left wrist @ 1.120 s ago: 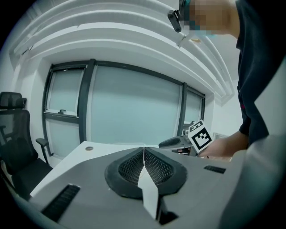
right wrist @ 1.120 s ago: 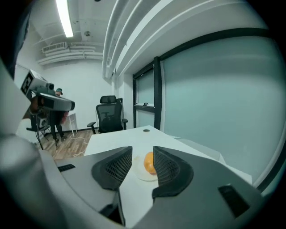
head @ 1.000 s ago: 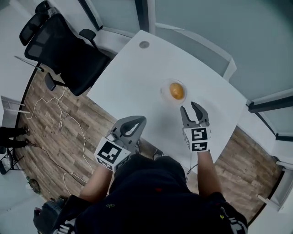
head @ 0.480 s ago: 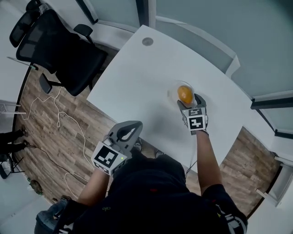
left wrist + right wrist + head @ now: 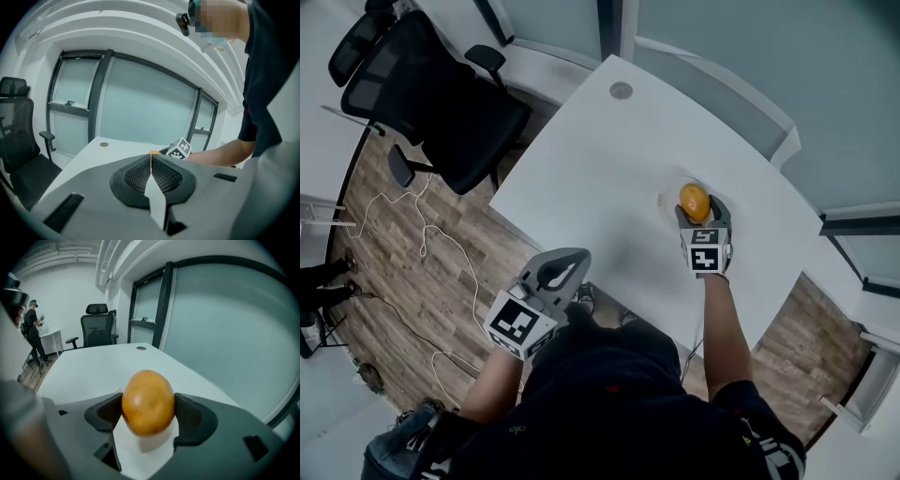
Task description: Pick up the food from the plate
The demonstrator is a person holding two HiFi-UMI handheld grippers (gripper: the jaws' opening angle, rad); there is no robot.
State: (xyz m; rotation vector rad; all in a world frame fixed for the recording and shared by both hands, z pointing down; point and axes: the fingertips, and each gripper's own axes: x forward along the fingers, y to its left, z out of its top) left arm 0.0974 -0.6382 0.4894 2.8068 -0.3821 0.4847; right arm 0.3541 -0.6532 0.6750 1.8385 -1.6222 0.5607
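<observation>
A white table [image 5: 600, 178] stands in a glass-walled office, with a black office chair [image 5: 441, 103] on the wood floor [image 5: 412, 272] beside it. Near the table's right edge lies a clear plate [image 5: 666, 200], and on it sits the food [image 5: 148, 401], an orange-brown, egg-shaped piece. The right gripper [image 5: 699, 214] reaches over the plate with its jaws spread wide. The food stands squarely between them, with a pad close against each side. The left gripper [image 5: 151, 164] hangs off the table's near edge, well apart from the plate, its jaws pressed together with nothing in them.
</observation>
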